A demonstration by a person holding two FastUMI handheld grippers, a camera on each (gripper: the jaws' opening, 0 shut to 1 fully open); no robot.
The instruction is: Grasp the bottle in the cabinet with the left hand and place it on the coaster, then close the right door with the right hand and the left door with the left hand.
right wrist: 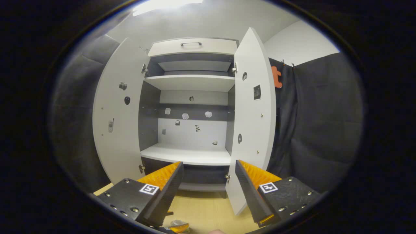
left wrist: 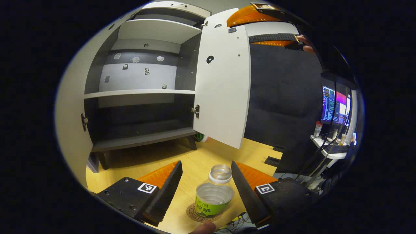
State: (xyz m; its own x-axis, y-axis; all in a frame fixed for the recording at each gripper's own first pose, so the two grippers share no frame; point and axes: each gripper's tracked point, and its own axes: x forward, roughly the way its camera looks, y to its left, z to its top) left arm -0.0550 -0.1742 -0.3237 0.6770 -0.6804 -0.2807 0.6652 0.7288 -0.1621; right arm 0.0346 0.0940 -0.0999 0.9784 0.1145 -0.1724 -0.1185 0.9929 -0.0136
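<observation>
Clear plastic bottle with green label (left wrist: pixel 214 195) stands on my round brown coaster (left wrist: pixel 195 214); left gripper (left wrist: pixel 206 183) spread around it. Right gripper (right wrist: pixel 208 185) spread, white right door (right wrist: pixel 252 130) at one o'clock, white left door (right wrist: pixel 115 130) both unclosed.

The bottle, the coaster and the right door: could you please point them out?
bottle (left wrist: pixel 213 198): left gripper view, its clear body.
coaster (left wrist: pixel 191 214): left gripper view, left rim.
right door (right wrist: pixel 252 130): right gripper view, inner face.

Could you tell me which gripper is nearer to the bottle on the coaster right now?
The left. The left gripper is open with its fingers on either side of the bottle, which stands on the coaster. The right gripper faces the open cabinet, away from it.
</observation>
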